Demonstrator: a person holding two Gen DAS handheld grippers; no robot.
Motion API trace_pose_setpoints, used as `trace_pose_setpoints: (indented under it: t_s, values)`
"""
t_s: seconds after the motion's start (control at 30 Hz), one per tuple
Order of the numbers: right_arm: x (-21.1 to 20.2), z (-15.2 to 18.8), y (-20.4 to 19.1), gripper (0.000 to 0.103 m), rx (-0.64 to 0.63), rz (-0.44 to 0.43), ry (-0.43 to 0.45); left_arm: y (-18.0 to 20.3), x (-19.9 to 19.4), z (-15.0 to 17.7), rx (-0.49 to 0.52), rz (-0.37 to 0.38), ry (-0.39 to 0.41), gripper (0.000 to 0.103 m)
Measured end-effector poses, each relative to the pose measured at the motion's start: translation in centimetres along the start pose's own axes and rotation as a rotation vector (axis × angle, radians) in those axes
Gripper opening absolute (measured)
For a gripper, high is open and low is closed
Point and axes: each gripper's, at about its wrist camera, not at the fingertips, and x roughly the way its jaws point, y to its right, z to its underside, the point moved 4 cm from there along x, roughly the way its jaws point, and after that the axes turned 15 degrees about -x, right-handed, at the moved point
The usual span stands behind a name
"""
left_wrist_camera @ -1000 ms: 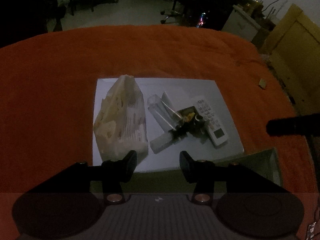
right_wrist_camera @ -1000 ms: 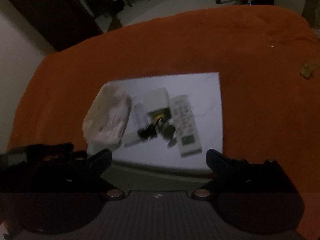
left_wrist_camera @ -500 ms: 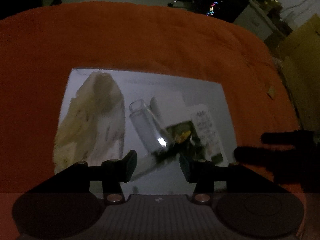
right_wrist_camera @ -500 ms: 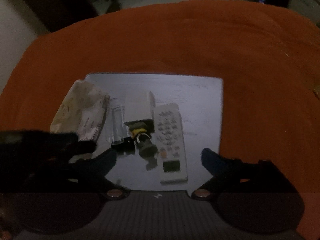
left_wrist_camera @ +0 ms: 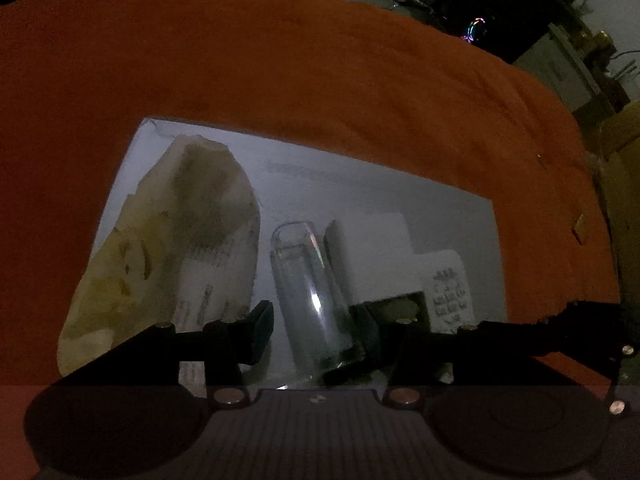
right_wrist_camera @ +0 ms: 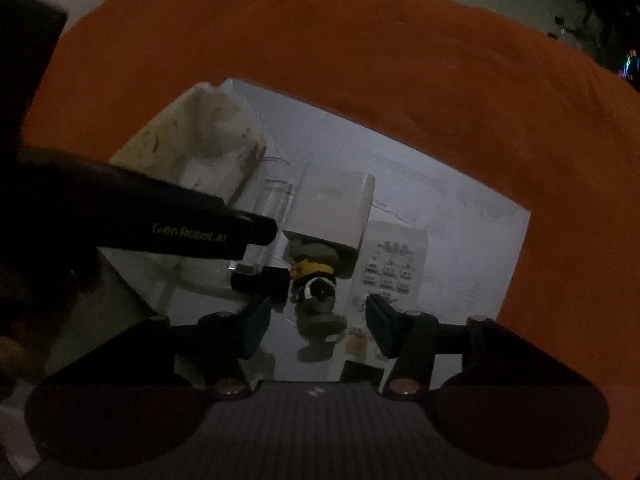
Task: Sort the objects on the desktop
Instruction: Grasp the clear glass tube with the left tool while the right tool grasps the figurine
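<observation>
A white board (left_wrist_camera: 360, 184) lies on the orange cloth and carries the objects. A clear plastic tube (left_wrist_camera: 308, 300) lies between the fingers of my open left gripper (left_wrist_camera: 316, 332), not clamped. Left of it is a crumpled paper bag (left_wrist_camera: 172, 248). A white box (left_wrist_camera: 372, 252) and a white remote (left_wrist_camera: 452, 284) lie to the right. My open right gripper (right_wrist_camera: 316, 320) hovers over a small black-and-yellow item (right_wrist_camera: 316, 280), beside the remote (right_wrist_camera: 392, 260) and the box (right_wrist_camera: 332, 208). The left gripper's finger (right_wrist_camera: 180, 228) crosses the right wrist view over the tube (right_wrist_camera: 272, 208).
Orange cloth (left_wrist_camera: 320, 80) covers the table all round the board (right_wrist_camera: 460, 216). A small tan scrap (left_wrist_camera: 579, 229) lies on the cloth at the right. Dark furniture and a cardboard box stand beyond the far edge.
Both grippers have come down and forward towards the board. The left gripper's fingers now straddle the clear tube. The right gripper's fingers have narrowed and stand over the small black item.
</observation>
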Motion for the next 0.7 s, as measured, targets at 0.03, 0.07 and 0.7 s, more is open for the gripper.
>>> trace_pose_setpoints:
  t_s: [0.03,0.07,0.7]
  values:
    - [0.2,-0.1,0.0,0.057,-0.009,0.006,-0.004,-0.1,0.2,-0.1,-0.004,0.001,0.002,0.043]
    - [0.4,-0.2,-0.1,0.057,-0.012,0.006,-0.008,-0.1,0.3,-0.1,-0.008,0.007,-0.001,0.043]
    - [1.5,-0.2,-0.4,0.029,0.027,0.000,-0.025,-1.7,-0.5,-0.5,-0.014,0.109,-0.002,0.025]
